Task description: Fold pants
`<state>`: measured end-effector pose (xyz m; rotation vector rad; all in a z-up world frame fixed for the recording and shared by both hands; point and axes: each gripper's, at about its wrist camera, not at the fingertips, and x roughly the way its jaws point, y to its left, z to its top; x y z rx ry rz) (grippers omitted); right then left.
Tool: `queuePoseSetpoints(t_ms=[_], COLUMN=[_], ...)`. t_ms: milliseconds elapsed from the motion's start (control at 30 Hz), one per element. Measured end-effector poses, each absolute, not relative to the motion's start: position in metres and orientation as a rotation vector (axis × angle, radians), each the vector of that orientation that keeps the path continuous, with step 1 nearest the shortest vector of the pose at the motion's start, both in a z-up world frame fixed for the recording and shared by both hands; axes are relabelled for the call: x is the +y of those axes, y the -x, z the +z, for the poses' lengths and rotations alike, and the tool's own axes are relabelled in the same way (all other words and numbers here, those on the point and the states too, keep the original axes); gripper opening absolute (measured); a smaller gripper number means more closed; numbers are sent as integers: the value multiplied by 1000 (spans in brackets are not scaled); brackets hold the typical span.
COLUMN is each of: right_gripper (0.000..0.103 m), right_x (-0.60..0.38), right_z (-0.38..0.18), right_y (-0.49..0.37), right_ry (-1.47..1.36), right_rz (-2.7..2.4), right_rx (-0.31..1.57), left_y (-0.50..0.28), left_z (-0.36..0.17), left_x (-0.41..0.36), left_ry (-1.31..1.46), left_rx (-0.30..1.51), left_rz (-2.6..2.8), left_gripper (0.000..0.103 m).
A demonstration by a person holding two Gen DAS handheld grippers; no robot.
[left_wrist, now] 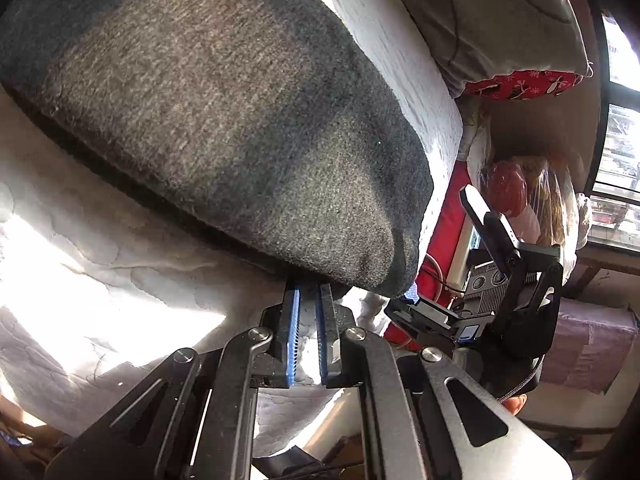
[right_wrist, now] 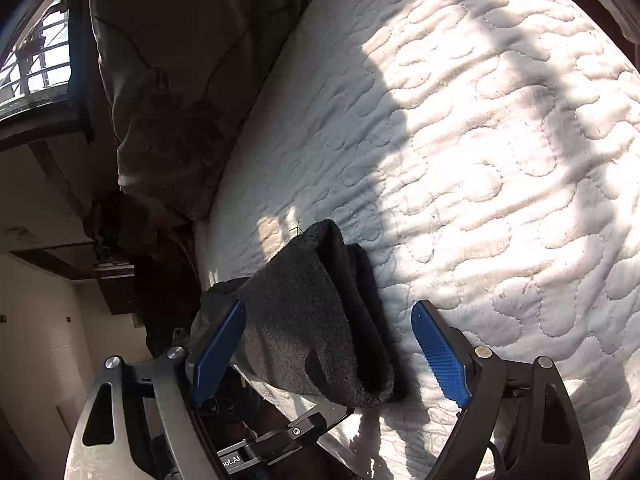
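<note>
Grey pants on quilted mattress, pillow beside.

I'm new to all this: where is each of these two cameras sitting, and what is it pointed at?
Left wrist view: sits on the left gripper, looking along its nearly closed blue fingers at the folded dark pants close up; the right gripper shows alongside.
Right wrist view: sits on the right gripper, looking along its wide-open fingers at the pants end between them, with a pillow beyond.
Both share the pants and the white quilted mattress.
</note>
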<state>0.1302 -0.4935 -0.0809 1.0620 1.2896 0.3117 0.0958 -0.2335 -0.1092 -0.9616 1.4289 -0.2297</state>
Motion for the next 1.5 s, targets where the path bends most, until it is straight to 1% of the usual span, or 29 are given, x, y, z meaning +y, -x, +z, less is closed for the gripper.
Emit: queuePoseSetpoints(t_ms=[67, 133, 233, 300, 367, 467, 500, 533, 567, 633, 733, 867, 967, 1100, 1200, 1233, 1333, 1367, 1400, 1433, 1467, 1500], right_gripper=[87, 87, 87, 87, 87, 87, 88, 88, 88, 88, 88, 88, 88, 86, 88, 88, 87, 82, 79, 73, 63, 56], right_x=[-496, -502, -502, -503, -504, -506, -506, -507, -507, -508, -506, -501, -500, -506, -510, -508, -498, -495, -493, -492, -492, -493], right_z=[-84, -87, -89, -91, -93, -94, -95, -95, -95, -96, -94, -93, -97, -104, -110, -111, -110, -108, -108, -110, -111, -115], right_y=[-129, -127, -131, -132, -133, -134, -134, -134, -134, -135, -138, -143, -146, -146, -150, -152, -162, -164, -166, -166, -165, -164], right_ry=[-1070, -1077, -1096, -1106, -1102, -1113, -1113, -1113, -1114, -1114, -1108, -1105, -1126, -1181, -1221, -1230, -1219, -1200, -1186, -1176, -1172, -1171], right_rz=[320, 321, 325, 330, 335, 336, 339, 341, 340, 340, 339, 353, 367, 407, 424, 430, 467, 478, 482, 477, 464, 447], right_rx=[1294, 1292, 1299, 1305, 1308, 1315, 1314, 1316, 1318, 1320, 1327, 1329, 1332, 1321, 1318, 1315, 1325, 1330, 1338, 1350, 1362, 1377], left_y=[-97, -102, -107, -102, -93, -86, -86, -88, -89, -88, -83, -92, -91, -96, -100, -101, -101, -102, -103, -103, -103, -103], left_z=[-107, -102, -102, -102, -96, -87, -84, -83, -83, -90, -107, -122, -119, -117, -115, -115, -119, -122, -126, -128, -129, -127], left_x=[-231, -234, -236, -231, -225, -213, -208, -205, -202, -200, -204, -225, -232, -234, -237, -240, -241, -238, -234, -231, -231, -231], left_ry=[991, 960, 977, 1002, 999, 1023, 1044, 1068, 1090, 1140, 1200, 1179, 1133, 1164, 1177, 1178, 1189, 1208, 1234, 1254, 1257, 1243], left_rx=[1407, 1379, 1380, 1386, 1373, 1339, 1310, 1286, 1267, 1261, 1294, 1339, 1312, 1308, 1306, 1311, 1332, 1340, 1348, 1354, 1355, 1349], left_rz=[-219, -211, -192, -199, -193, -198, -194, -185, -168, -128, -91, -67, -51, -59, -76, -98, -158, -171, -188, -200, -212, -224], left_gripper=[4, 9, 12, 12, 19, 23, 32, 48, 57, 63, 63, 63, 63, 64, 63, 61, 45, 40, 37, 33, 32, 32])
